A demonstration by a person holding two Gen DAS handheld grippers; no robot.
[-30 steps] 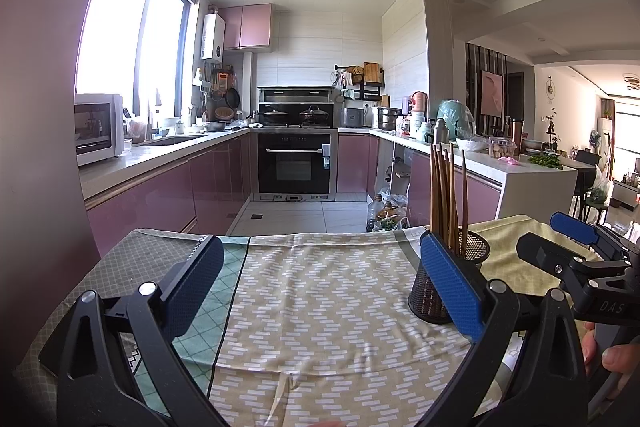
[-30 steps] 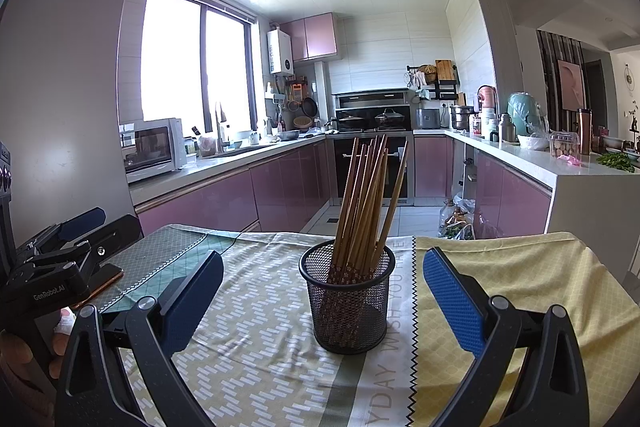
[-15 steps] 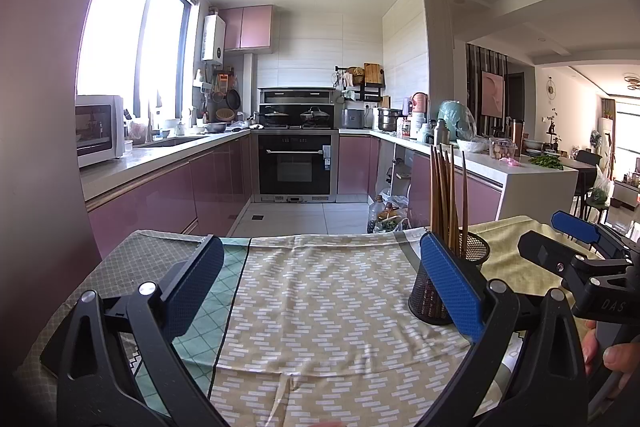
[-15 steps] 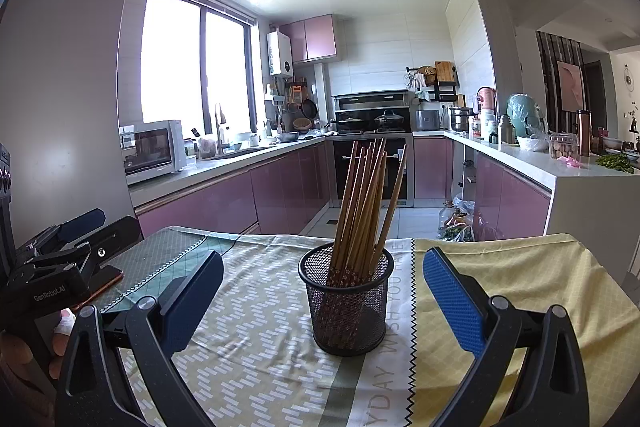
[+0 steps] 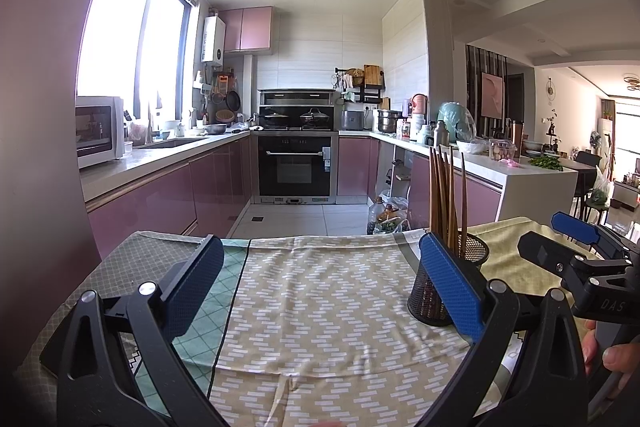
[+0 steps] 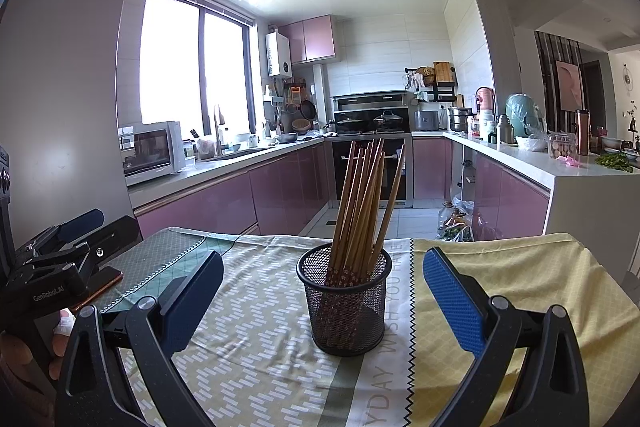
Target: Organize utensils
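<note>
I hold both tongs wide and empty above the cloth-covered table (image 6: 520, 267): my right gripper (image 6: 320, 291) faces the black mesh cup (image 6: 345, 303) head on, and my left gripper (image 5: 320, 279) looks over bare patterned cloth with the same cup off to its right, just behind its right pad. The wooden chopsticks (image 6: 362, 203) all stand in that cup, leaning toward its far right rim and fanning out a little at the top. As far as I can judge, the sorting itself is done or nearly so, since I see no loose utensil on the cloth in either view; this looks like a pause after the last drop-in, or before I tidy the bundle. If anything is left, the next move calls for my right gripper to go forward and narrow on the splayed sticks from the side without tipping the light cup, which probably slides easily on the fabric. A phone-like slab (image 6: 100, 281) lies under my left tool at the table's left edge, well apart from the cup. Behind the table is a kitchen with pink cabinets, a microwave (image 6: 150, 151) and an oven (image 5: 295, 163); none of it stands in my way.
</note>
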